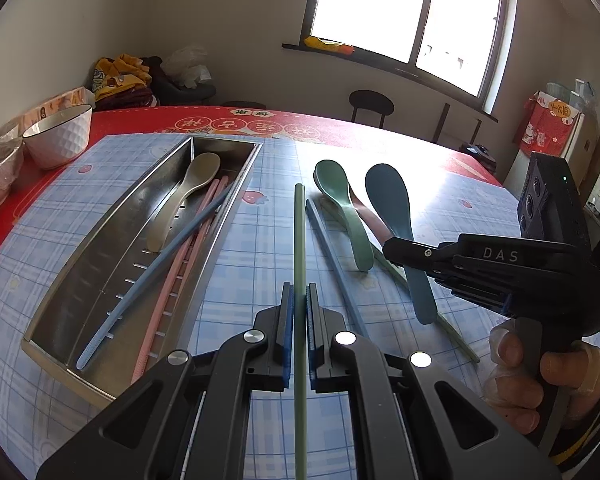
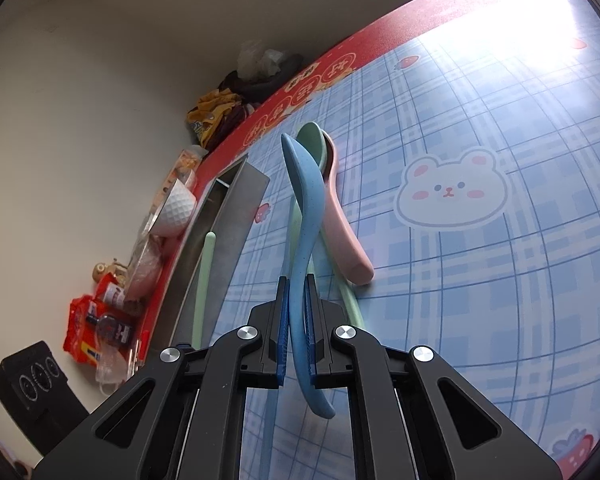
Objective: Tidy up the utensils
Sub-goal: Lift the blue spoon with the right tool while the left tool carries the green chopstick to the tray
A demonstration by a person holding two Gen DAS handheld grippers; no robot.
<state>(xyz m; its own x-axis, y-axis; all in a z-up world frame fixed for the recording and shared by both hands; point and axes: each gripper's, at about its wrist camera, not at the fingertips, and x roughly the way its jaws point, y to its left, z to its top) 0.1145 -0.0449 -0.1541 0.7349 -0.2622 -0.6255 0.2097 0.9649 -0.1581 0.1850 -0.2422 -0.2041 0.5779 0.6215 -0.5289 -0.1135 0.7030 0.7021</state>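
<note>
Left wrist view. Left gripper (image 1: 299,300) clenched on a green chopstick (image 1: 299,240), blue pads pressed to both sides of it; stick runs straight forward above the checked cloth (image 1: 260,248). Metal tray (image 1: 100,264) to the left, lying at a slant on the cloth. Inside it: a beige spoon (image 1: 188,196), pink chopsticks (image 1: 188,256) and one blue chopstick (image 1: 160,272) laid across them. On the cloth to the right of the held stick: a second blue chopstick (image 1: 332,256), then a green spoon (image 1: 344,216), with a second green chopstick (image 1: 428,304) and something pink partly hidden under it. Right gripper (image 1: 396,246) reaching in from the right, grasping a blue spoon (image 1: 400,232) around mid-handle, bowl pointing away towards the window (image 1: 412,12). Gloved right hand (image 1: 540,376) on the grip. White bowl (image 1: 60,136) on the red tablecloth (image 1: 340,128) at far left, well apart from the tray.

Right wrist view. Blue spoon (image 2: 306,240) pinched between the pads of the right gripper (image 2: 298,308), seen edge-on, handle end sticking back past the fingers. Behind it, the green spoon (image 2: 314,136) and a pink spoon (image 2: 342,232) lying on the checked cloth (image 2: 500,300), apparently overlapping, though the blue spoon blocks the contact. Metal tray (image 2: 236,216) to the left, near side wall facing the camera. Green chopstick (image 2: 204,280) in front of that wall. White bowl (image 2: 176,208) beyond the tray.
</note>
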